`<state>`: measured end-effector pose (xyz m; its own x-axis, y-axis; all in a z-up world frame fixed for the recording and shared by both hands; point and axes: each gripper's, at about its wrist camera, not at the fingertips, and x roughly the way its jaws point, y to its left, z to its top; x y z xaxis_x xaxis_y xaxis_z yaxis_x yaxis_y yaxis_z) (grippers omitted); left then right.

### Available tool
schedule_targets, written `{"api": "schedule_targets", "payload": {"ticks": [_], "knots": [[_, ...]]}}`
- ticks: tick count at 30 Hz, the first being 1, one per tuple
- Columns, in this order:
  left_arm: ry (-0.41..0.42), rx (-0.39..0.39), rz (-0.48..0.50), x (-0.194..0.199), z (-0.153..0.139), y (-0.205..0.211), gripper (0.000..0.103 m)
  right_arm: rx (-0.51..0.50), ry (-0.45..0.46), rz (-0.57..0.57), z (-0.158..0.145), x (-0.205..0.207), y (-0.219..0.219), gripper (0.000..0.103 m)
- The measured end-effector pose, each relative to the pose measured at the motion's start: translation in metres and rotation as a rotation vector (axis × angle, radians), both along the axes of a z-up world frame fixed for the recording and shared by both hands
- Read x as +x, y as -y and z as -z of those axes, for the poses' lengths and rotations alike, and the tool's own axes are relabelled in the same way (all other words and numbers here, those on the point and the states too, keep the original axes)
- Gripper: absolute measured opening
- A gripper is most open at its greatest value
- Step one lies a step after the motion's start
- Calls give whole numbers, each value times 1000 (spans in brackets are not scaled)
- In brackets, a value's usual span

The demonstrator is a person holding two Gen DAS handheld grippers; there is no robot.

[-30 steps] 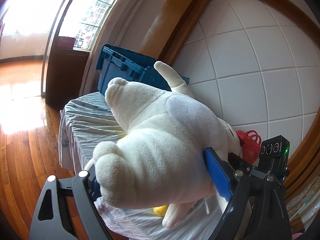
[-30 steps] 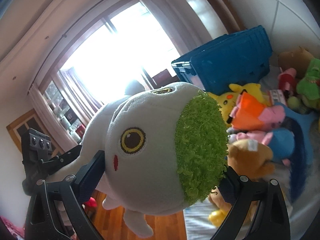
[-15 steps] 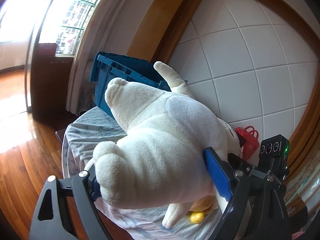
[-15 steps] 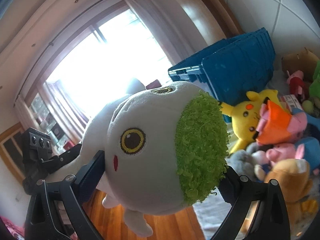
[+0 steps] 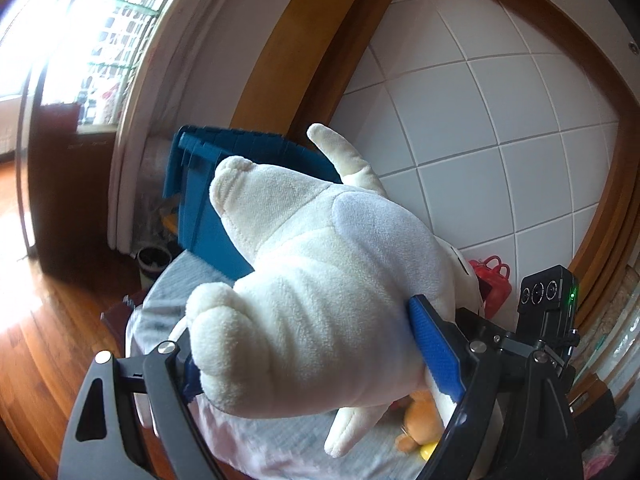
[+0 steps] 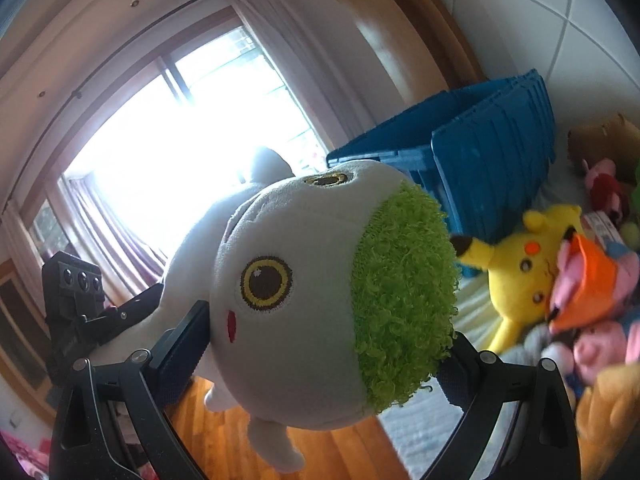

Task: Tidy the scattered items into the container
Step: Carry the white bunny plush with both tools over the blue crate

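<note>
A big white plush toy is held in the air by both grippers. In the left wrist view my left gripper [image 5: 310,356] is shut on its cream body [image 5: 320,280], blue pads pressed into both sides. The right wrist view shows my right gripper [image 6: 320,352] shut on its head [image 6: 288,288], which has a yellow-ringed eye and curly green hair. The blue crate [image 5: 208,216] stands behind the toy on the bed against the tiled wall; its open top [image 6: 400,140] shows beyond the head. Each view shows the other gripper's camera block.
Several plush toys lie on the bed right of the crate, among them a yellow one [image 6: 520,268] and pink ones [image 6: 596,352]. A red bag [image 5: 492,284] sits by the wall, an orange plush [image 5: 420,420] on the pale sheet [image 5: 168,300]. Wooden floor [image 5: 48,340] lies left of the bed.
Both grippers have carried the toy sideways along the bed; the blue crate now looks larger and closer in both views. The grips on the toy are unchanged.
</note>
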<state>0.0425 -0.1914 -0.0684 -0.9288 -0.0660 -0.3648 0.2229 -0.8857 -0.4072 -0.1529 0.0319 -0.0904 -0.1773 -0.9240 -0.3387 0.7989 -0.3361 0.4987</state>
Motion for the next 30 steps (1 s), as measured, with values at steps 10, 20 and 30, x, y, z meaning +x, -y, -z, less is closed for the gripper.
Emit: {"api": "schedule_targets", "payload": {"ticks": [10, 20, 30], "knots": [[-51, -79, 53, -116, -40, 89, 87, -80, -50, 46, -27, -105, 72, 99], [-64, -69, 181, -227, -58, 183, 87, -67, -63, 160, -50, -188, 147, 99], [-56, -25, 421, -351, -71, 281, 87, -45, -42, 410, -68, -244, 219, 100]]}}
